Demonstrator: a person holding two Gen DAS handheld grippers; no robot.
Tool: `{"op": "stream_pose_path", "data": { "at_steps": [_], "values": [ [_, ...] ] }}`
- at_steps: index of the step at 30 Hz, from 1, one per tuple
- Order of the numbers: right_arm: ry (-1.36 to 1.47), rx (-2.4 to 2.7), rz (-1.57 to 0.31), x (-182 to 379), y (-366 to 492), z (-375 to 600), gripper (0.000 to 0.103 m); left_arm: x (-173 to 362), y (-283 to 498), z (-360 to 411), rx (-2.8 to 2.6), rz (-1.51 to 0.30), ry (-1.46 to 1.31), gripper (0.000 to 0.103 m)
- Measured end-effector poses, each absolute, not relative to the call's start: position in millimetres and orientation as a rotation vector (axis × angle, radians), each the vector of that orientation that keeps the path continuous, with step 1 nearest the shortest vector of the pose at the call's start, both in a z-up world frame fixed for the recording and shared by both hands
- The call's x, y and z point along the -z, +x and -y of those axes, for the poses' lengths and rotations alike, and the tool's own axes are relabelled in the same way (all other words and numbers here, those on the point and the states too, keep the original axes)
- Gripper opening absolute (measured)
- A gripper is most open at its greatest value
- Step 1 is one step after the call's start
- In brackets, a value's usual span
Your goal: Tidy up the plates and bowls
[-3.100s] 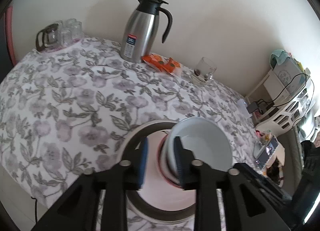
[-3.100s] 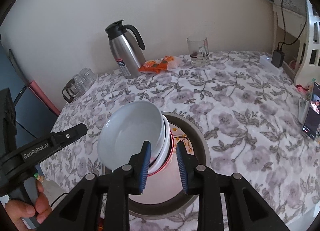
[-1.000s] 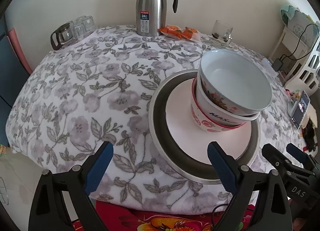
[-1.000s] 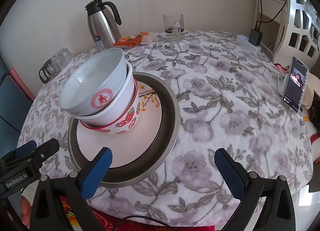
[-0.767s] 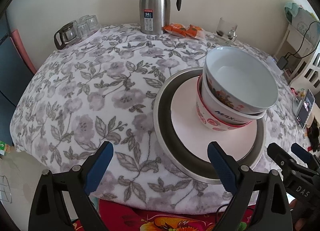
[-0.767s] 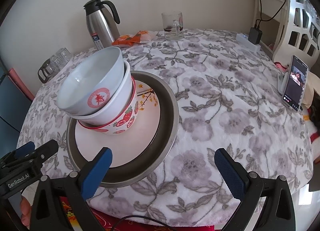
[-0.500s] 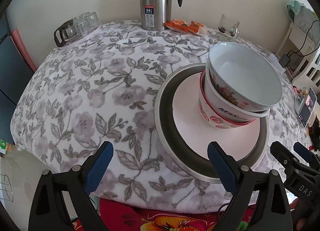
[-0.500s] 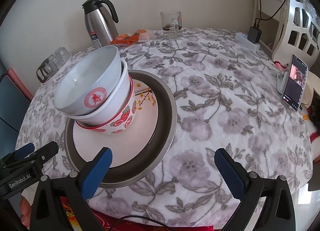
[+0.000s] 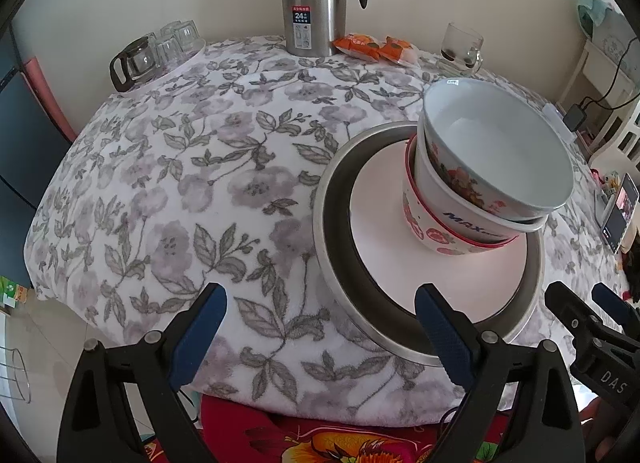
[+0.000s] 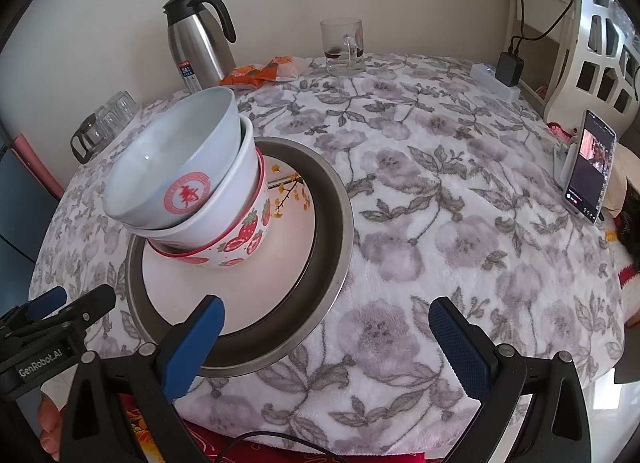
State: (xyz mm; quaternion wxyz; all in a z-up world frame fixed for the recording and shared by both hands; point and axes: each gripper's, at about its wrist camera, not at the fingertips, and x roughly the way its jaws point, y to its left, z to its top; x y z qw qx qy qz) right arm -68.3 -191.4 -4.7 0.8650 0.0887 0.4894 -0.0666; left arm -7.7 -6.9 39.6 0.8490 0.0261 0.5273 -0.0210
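Fleece-covered table [image 9: 168,191], grey floral print. Far left: glass pot and tumblers [image 9: 154,53] by the edge. Back centre: steel thermos [image 9: 314,3], orange snack packets [image 9: 374,47], glass mug [image 9: 462,47]. Left gripper [image 9: 320,323] off the near table edge, jaws wide apart, empty. Right of centre: metal basin [image 9: 336,199] holding white plate [image 9: 380,231], and on that the bowl stack [image 9: 476,187], three nested — strawberry bowl at bottom, white bowl in the middle, red-seal bowl on top. Stack leaning, seated toward the basin's far-left side rather than dead centre. Right gripper [image 10: 326,331] likewise off the near edge, jaws spread, nothing held. Far right: phone [image 10: 588,167] propped on a stand, charger and white shelf behind. Change since three seconds back: both pairs of jaws then close against the bowl stack from either side; now released and pulled clear toward the body. Reading: bowls gathered on plate in basin, stacking probably finished or near it; tilt of top bowls the one loose end, maybe worth a nudge straight.
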Motion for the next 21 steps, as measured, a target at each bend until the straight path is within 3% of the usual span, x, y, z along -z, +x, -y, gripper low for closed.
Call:
{"op": "stream_pose_path", "data": {
  "at_steps": [21],
  "values": [
    [0.186, 0.139, -1.030, 7.1, -68.8, 192.9, 0.103, -38.6, -7.2, 7.5, 0.047, -1.117, 0.051, 0.095]
  ]
}}
